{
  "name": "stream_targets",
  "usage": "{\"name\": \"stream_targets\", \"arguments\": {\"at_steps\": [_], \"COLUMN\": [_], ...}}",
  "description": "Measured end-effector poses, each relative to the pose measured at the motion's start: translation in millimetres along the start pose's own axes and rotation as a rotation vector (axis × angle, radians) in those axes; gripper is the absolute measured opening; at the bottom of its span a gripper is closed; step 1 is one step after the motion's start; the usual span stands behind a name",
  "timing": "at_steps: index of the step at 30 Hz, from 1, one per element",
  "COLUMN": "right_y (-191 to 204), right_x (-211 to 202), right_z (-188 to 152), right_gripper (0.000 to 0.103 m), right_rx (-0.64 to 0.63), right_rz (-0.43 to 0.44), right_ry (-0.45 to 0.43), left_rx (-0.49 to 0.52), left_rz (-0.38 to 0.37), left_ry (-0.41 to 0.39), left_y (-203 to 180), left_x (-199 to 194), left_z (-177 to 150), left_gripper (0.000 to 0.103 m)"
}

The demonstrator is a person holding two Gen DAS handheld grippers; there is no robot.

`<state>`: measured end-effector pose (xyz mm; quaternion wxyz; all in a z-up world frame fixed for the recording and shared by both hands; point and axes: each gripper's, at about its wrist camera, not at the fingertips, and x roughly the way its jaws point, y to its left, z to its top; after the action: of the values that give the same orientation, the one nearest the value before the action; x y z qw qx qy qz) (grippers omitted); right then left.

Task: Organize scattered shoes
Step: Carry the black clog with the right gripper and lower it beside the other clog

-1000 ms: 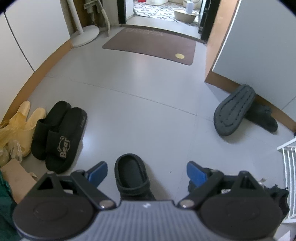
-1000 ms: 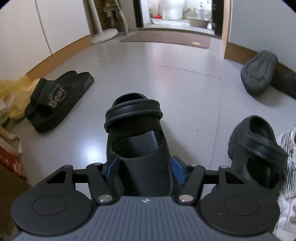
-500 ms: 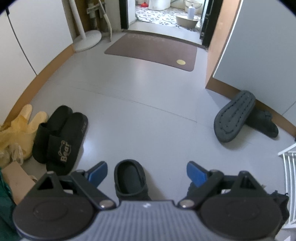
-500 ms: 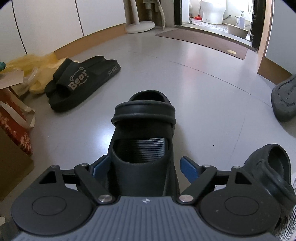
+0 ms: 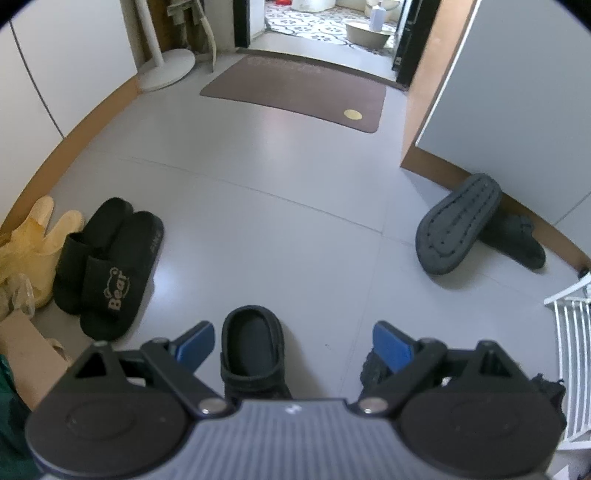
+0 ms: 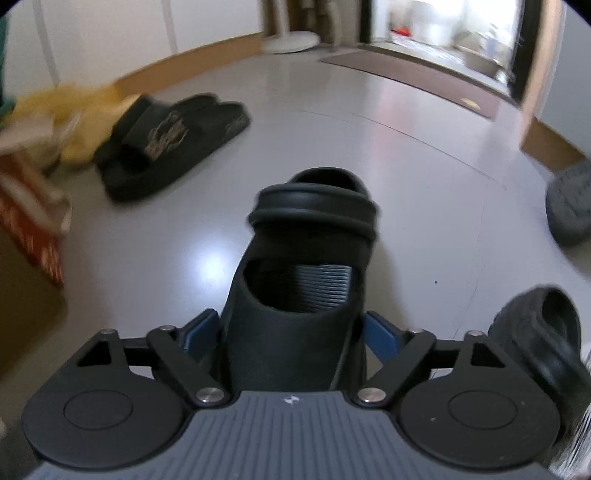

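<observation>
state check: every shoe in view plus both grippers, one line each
black clog: upright on floor between right gripper's pads, released
second black clog: on floor, right of it
Bear slides: paired, upright
grey slipper: sole up, leaning on its mate
right gripper: open, jaws just opened
left gripper: open, empty

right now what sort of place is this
Probably a home hallway outside a bathroom: the brown doormat lies before a doorway onto patterned tile, and black "Bear" slide sandals sit by the wall.
</observation>
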<state>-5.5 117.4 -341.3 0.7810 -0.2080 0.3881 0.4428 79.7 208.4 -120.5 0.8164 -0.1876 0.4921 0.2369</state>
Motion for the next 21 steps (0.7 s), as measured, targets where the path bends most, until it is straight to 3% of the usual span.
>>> {"name": "stream_targets", "arguments": {"at_steps": [4,11,21], "right_y": [-10.6,-9.4,-32.4], "right_x": [-0.9,-8.1,-15.6], "right_z": [-0.5,-10.3,-22.1], "right_gripper": [0.085,0.084,0.084], "right_rx": [0.132,0.291,0.495], "right_rz": [-0.011,-0.151,-0.265], "right_ry": [-0.002,-0.012,-0.023], "left_rx": [0.003,0.025,0.047], "left_rz": [0.006,-0.017,-0.037], "left_ry": [-0.016,-0.006,0.003], "left_y": [-3.3,-14.3,-22.0], "left_x": [-2.7,-2.7,-3.5], "left_z": [1.2,-1.4,-5.0], "left_gripper": [0.094,0.094,0.094]}}
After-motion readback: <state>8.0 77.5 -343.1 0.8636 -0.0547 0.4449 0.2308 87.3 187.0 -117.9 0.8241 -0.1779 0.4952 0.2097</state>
